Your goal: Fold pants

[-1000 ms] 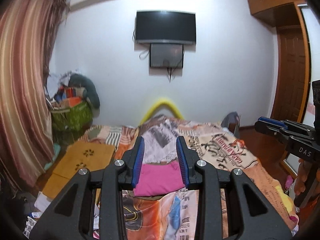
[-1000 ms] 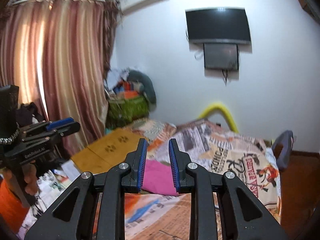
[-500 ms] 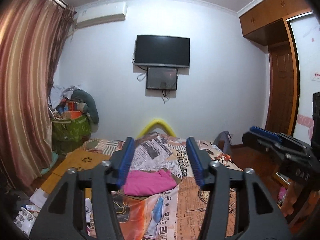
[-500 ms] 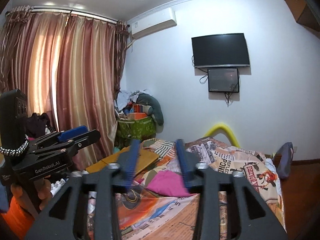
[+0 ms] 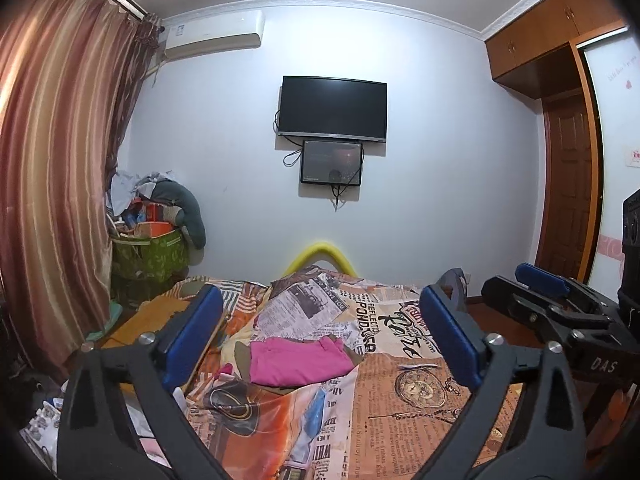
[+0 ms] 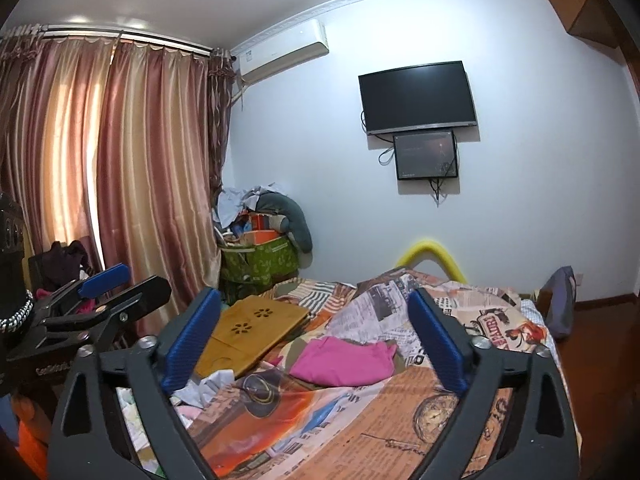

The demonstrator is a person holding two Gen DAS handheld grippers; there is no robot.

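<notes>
Left tongs [image 5: 320, 340] and right tongs [image 6: 314, 338] both spread wide, holding nothing, well above the bed [image 5: 420, 400]. Pants [image 5: 298, 362] lie folded mid-bed. We judge them light, soft, floppy; we'd pinch a folded edge or corners.

A bed [image 5: 420, 412] covered in a newspaper-print spread of orange and cream fills the room's centre. Folded pink pants [image 5: 298, 362] lie on the spread near the middle. A wooden lap tray [image 6: 252, 330] rests on the bed's left side, beside the pants, with white crumpled cloth [image 6: 204, 390] at its near end.
</notes>
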